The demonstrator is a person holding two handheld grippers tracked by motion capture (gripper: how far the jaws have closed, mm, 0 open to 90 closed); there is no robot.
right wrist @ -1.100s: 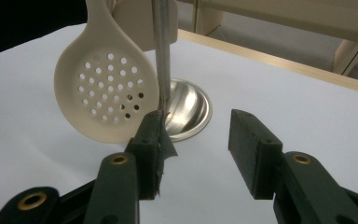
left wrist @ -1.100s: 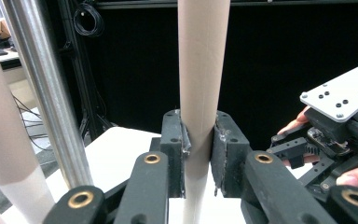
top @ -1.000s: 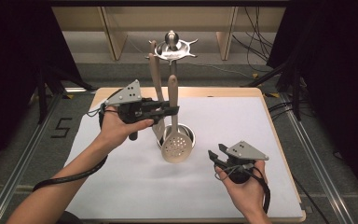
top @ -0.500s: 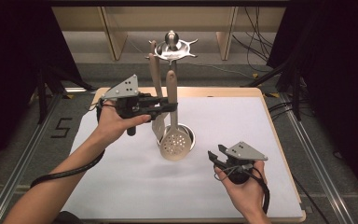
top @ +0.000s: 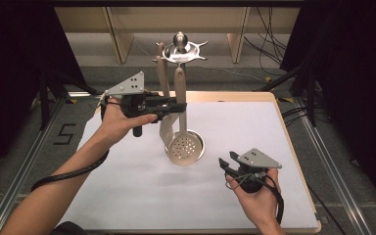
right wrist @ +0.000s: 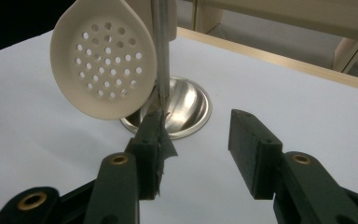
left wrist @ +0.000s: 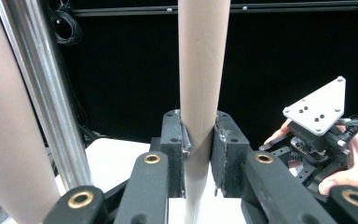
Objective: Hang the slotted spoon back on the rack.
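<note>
A beige perforated skimmer [top: 182,147] hangs upright beside the metal utensil stand [top: 180,49], its head just over the stand's round base [top: 198,144]. My left gripper [top: 180,106] is shut on the skimmer's handle [left wrist: 198,93], which stands vertical between the pads. A second beige utensil [top: 162,73] hangs on the stand just to the left. My right gripper [top: 228,160] is open with nothing between its jaws, low over the mat to the right of the base. From the right gripper [right wrist: 196,144], the skimmer's head [right wrist: 105,70] and the stand's pole [right wrist: 161,56] lie straight ahead.
A white mat [top: 127,196] covers the wooden table, with bare room left of and in front of the stand. The stand's pole [left wrist: 42,93] rises close to the left of the held handle. Dark curtains hang at both sides; shelving stands behind the table.
My left gripper has lifted the skimmer slightly, up and toward the stand's top. The right gripper has stayed where it was.
</note>
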